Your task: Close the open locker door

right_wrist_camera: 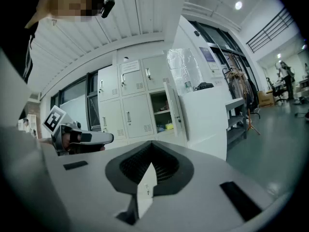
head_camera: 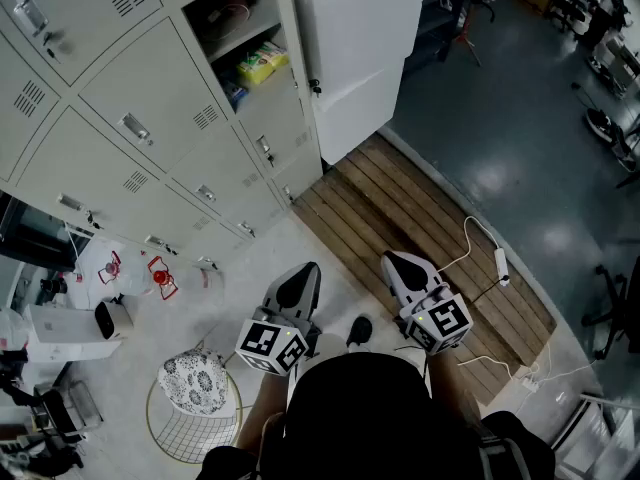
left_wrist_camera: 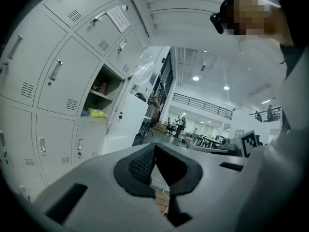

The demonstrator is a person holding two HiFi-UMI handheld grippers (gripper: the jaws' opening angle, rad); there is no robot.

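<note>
The open locker door [head_camera: 298, 63] is at the right end of the grey lockers [head_camera: 150, 98], in the upper row. It stands tall, with its long side going up and down. It is swung far out from the locker front, so from the head view you mostly see its thin edge. It points out into the room and sits just beside a big white cabinet [head_camera: 365, 58]. A small key sticks out of the door.

Behind the door is the open locker space [head_camera: 240, 23], with a shelf and a yellow packet [head_camera: 263, 63] inside.

The left gripper [head_camera: 305, 273] and the right gripper [head_camera: 395, 260] are side by side, low down and well apart from the door. Both point toward the lockers. The left one is over the pale floor and the right one is by the edge of the wooden boards [head_camera: 430, 228].

In the left gripper view, the jaws are pressed together at the tips and hold nothing. In the right gripper view, the jaws are pressed together too, and they also hold nothing. Neither gripper touches the door.
</note>
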